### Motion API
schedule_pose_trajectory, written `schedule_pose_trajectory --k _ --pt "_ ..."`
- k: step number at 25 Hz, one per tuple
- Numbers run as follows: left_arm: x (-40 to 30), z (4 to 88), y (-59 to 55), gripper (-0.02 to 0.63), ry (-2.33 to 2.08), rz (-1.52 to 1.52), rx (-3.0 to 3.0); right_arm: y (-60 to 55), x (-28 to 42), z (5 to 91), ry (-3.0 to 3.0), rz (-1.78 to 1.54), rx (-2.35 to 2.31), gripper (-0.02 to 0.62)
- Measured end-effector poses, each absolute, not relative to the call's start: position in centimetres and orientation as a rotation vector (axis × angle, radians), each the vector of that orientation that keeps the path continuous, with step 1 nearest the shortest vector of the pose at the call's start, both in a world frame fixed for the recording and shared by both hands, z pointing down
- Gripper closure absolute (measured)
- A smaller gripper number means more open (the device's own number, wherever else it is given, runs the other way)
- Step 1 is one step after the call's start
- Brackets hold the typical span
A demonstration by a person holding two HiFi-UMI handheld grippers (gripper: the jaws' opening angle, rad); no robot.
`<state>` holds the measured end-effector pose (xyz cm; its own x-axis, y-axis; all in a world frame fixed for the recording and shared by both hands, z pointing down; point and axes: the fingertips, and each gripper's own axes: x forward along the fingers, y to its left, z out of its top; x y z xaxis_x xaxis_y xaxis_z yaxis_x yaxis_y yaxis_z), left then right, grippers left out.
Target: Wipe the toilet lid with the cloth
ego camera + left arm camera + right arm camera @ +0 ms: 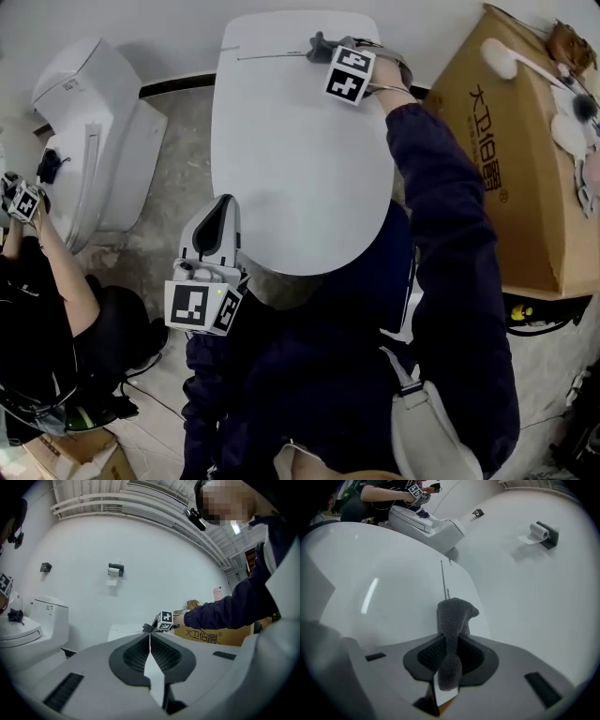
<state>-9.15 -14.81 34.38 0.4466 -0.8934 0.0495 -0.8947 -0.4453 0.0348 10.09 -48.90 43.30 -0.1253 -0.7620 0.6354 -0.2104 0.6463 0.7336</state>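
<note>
Your right tool [322,47] pinches the cloth [452,620] at the top of the lid [300,169]; your left tool [223,211] sits closed, empty. Wiping seems barely begun, with most of the lid left.

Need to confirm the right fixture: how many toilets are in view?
2. The near toilet, lid shut, where the right gripper holds the cloth; the second toilet to the left, by another person.

Toilet lid [300,169] partly under person's torso [328,366]
</note>
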Motion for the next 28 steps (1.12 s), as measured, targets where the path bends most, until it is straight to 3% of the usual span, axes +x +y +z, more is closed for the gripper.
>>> schedule_pose_trajectory --k 11,28 --pt "-8.9 34.2 -15.6 0.589 -1.597 0.010 2.646 -44.2 9.3 44.5 -1.651 -0.496 0.660 0.518" --pt "-7.3 32.6 -17.0 0.589 -1.464 -0.109 2.739 -15.5 8.1 46.2 -1.713 -0.378 0.398 0.517"
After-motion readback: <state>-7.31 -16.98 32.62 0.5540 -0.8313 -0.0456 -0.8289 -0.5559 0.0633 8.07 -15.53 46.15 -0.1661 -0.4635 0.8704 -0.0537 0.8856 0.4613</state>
